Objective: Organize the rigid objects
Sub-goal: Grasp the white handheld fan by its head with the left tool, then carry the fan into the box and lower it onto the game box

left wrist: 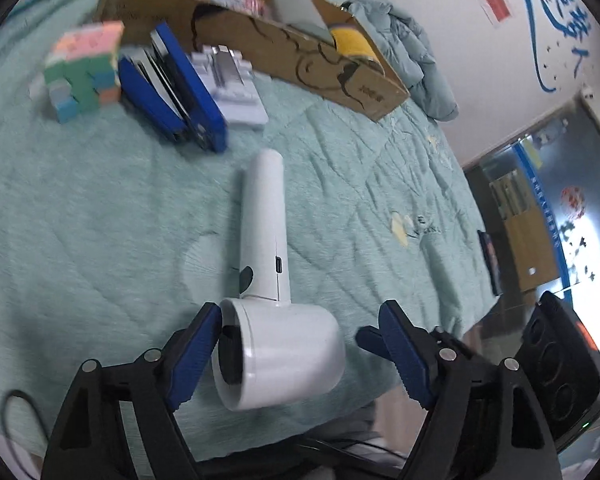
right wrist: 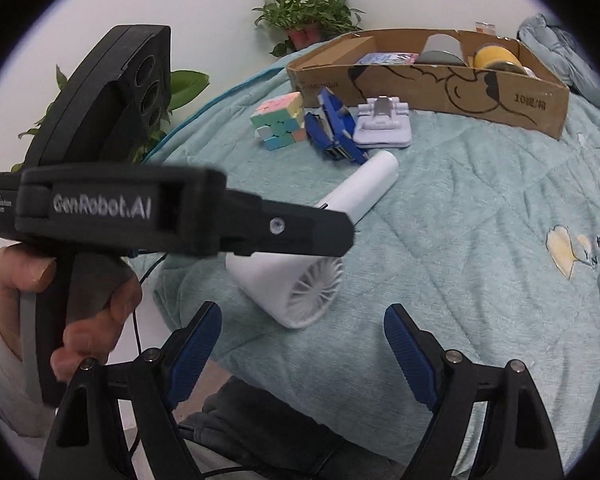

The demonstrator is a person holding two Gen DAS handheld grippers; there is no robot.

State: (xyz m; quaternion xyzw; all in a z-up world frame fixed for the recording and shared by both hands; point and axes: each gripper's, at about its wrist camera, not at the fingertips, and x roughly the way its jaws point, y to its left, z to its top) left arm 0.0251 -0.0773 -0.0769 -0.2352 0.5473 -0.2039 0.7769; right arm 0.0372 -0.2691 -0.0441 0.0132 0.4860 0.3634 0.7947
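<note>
Pale green quilt [left wrist: 100, 220] covers the bed, and the white handheld fan [left wrist: 268, 288] lies near its edge, handle pointing toward 12 o'clock at the blue stapler [left wrist: 172, 88]. Left gripper [left wrist: 288, 332] stands open around the fan head, one pad at its 9 o'clock side, the other apart. Right gripper [right wrist: 302, 328] is open and empty, the fan at its 12 o'clock.

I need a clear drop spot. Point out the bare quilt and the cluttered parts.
Bare quilt lies right of the white handheld fan, in front of the cardboard box. Crowded: the cube, blue stapler and white stand bunch together by the box's left end.
</note>
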